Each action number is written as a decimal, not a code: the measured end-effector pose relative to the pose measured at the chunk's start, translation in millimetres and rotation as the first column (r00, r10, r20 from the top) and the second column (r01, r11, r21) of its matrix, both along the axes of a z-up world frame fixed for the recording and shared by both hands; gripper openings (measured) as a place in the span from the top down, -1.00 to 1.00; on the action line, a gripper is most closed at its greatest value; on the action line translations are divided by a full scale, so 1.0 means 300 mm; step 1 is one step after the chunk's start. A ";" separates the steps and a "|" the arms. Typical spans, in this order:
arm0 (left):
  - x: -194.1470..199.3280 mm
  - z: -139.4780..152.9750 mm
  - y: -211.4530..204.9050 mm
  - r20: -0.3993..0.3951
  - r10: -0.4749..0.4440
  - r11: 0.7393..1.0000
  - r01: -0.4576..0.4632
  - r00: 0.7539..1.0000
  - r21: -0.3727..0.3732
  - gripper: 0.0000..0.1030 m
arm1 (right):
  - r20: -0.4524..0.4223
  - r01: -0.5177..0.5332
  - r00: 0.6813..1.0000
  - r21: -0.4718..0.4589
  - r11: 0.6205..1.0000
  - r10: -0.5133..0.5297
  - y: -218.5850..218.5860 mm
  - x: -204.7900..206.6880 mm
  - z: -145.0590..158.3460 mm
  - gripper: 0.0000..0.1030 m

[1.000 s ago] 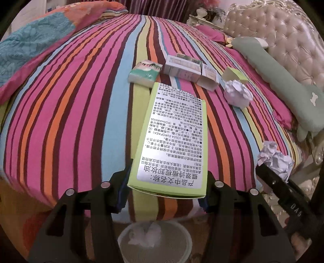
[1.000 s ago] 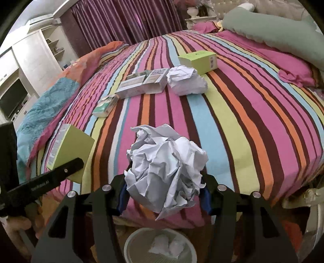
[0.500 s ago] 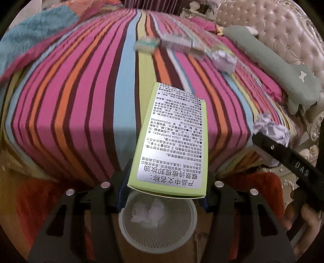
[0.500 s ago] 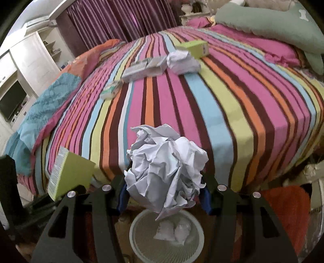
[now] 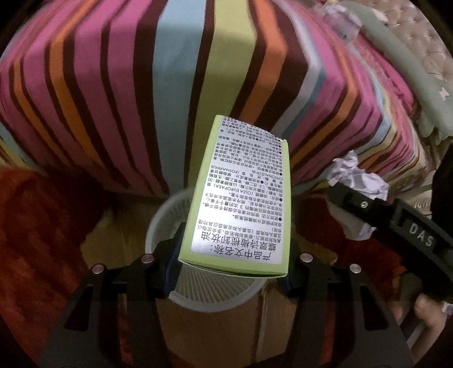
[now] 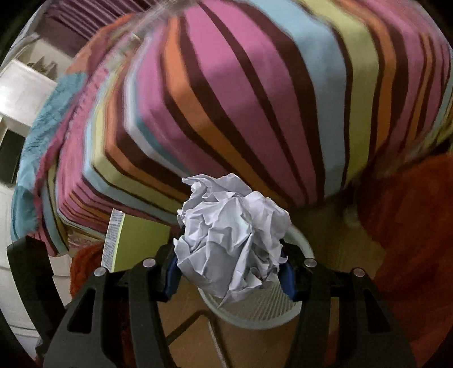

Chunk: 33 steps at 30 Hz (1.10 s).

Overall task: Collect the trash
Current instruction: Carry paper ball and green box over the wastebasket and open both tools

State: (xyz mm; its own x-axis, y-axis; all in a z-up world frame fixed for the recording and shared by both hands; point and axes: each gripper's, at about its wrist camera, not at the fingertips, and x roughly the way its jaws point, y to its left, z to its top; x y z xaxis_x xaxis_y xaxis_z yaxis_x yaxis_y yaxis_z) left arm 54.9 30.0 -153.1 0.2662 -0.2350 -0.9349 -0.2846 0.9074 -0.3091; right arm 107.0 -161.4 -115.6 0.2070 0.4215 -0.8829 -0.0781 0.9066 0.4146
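My left gripper [image 5: 230,270] is shut on a green box [image 5: 243,203] with a silver printed label, held above the white mesh waste bin [image 5: 161,226] on the floor. My right gripper [image 6: 228,271] is shut on a crumpled white paper ball [image 6: 229,237], held over the bin's rim [image 6: 300,240]. The paper ball [image 5: 359,181] and the right gripper's finger [image 5: 396,223] show at the right of the left wrist view. The green box [image 6: 133,243] shows at the left of the right wrist view.
The striped bed [image 5: 198,70] rises just behind the bin, its side hanging down to the floor. A red rug [image 5: 36,226] lies beside the bin on wood flooring. A green pillow [image 5: 410,70] and another paper ball [image 5: 344,17] lie far up the bed.
Both grippers have dropped from above the bed down to the bin at its foot, tilting downward. The box and the paper ball stay gripped.
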 end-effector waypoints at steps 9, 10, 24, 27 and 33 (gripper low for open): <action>0.001 -0.198 0.003 -0.232 0.026 0.995 -0.048 0.972 -0.092 -0.04 | -0.268 0.000 0.963 -0.039 0.999 -0.011 0.027 0.028 -0.228 -0.03; 0.002 -0.220 -0.002 -0.257 0.025 0.994 -0.052 0.966 -0.098 -0.04 | -0.293 0.004 0.956 -0.042 0.999 -0.016 0.033 0.037 -0.249 -0.03; 0.024 -0.378 -0.045 -0.433 -0.016 0.996 -0.027 0.901 -0.091 -0.04 | -0.471 -0.009 0.882 -0.064 0.998 -0.023 0.056 0.006 -0.437 -0.03; 0.017 -0.401 -0.034 -0.460 -0.005 0.995 -0.043 0.888 -0.093 -0.04 | -0.484 -0.019 0.875 -0.078 0.997 -0.021 0.065 0.004 -0.459 -0.04; -0.001 -0.439 -0.017 -0.515 0.022 0.995 -0.069 0.857 -0.072 -0.73 | -0.549 -0.045 0.835 -0.096 0.994 -0.015 0.087 -0.003 -0.525 -0.83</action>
